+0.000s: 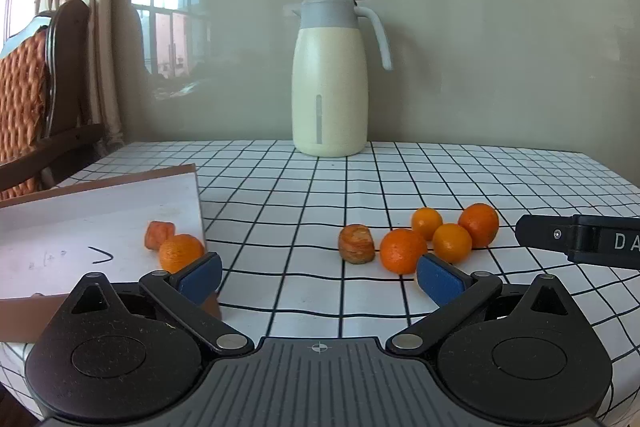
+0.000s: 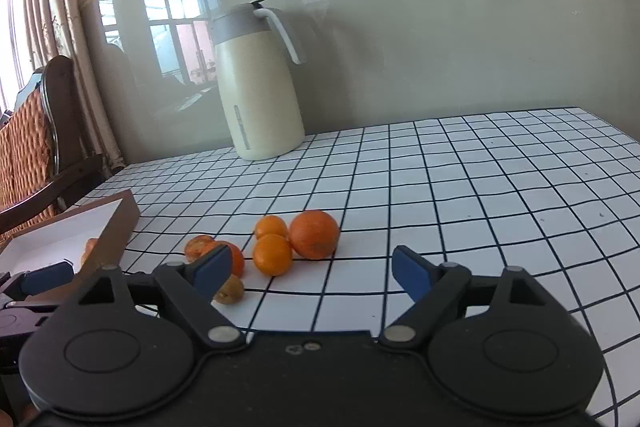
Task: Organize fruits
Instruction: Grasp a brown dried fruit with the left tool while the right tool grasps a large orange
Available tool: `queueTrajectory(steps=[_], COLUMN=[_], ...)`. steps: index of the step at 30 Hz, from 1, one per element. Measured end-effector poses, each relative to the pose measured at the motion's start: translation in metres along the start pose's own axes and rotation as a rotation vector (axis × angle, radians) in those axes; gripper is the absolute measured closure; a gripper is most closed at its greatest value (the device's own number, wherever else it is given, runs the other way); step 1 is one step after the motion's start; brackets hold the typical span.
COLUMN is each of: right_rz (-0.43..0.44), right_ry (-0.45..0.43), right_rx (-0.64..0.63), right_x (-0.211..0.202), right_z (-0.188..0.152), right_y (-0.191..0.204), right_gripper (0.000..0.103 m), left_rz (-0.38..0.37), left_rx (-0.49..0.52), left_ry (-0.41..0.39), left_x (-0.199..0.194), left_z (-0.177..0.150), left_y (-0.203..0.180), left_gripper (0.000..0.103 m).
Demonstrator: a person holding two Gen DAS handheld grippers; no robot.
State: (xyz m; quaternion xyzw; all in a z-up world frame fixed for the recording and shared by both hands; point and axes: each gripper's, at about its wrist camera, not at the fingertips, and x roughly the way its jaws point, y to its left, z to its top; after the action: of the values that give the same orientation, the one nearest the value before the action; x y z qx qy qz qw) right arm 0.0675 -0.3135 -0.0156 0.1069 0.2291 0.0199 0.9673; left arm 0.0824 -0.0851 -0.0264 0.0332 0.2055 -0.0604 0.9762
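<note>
Left gripper (image 1: 319, 277): blue-padded fingers spread wide, nothing between them, poised low over the checked tablecloth (image 1: 460, 179). At 1 o'clock from it lies a cluster of four oranges (image 1: 403, 251), with a brown, ridged fruit (image 1: 357, 243) touching the nearest orange on its 9 o'clock side. At 10 o'clock stands a shallow white box (image 1: 80, 211) holding one orange (image 1: 181, 251) and a reddish ridged fruit (image 1: 159, 233).

Right gripper (image 2: 311, 273): fingers apart, gripping nothing; the largest orange (image 2: 314, 234) lies just beyond the gap at 12 o'clock, untouched. A small brownish fruit (image 2: 230, 290) sits beside the left pad (image 2: 214, 271).

A cream jug (image 1: 330, 83) stands at 12 o'clock by the wall; a wooden chair (image 1: 60, 99) stands at 9 o'clock.
</note>
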Motion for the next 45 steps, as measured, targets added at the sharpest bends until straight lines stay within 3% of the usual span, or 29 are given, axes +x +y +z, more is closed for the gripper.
queueTrajectory(steps=[9,13,29,45], right_rz=[-0.003,-0.001,-0.017,-0.038], right_ry=[0.002,-0.001,0.01,0.037], right_rx=[0.011,0.012,0.02,0.05], right_x=[0.004,0.006,0.025,0.052], right_z=[0.001,0.002,0.008,0.019], right_y=[-0.002,-0.001,0.0,-0.002], right_gripper=[0.033,0.034,0.051,0.056], left_rz=[0.005,0.017,0.016,-0.033], left_rx=[0.001,0.005,-0.011,0.006], left_ry=[0.004,0.019,0.076,0.116], left_x=[0.011,0.018,0.051,0.08], left_z=[0.001,0.004,0.012,0.019], left_y=[-0.007,-0.006,-0.004,-0.012], left_gripper=[0.0,0.016,0.028,0.042])
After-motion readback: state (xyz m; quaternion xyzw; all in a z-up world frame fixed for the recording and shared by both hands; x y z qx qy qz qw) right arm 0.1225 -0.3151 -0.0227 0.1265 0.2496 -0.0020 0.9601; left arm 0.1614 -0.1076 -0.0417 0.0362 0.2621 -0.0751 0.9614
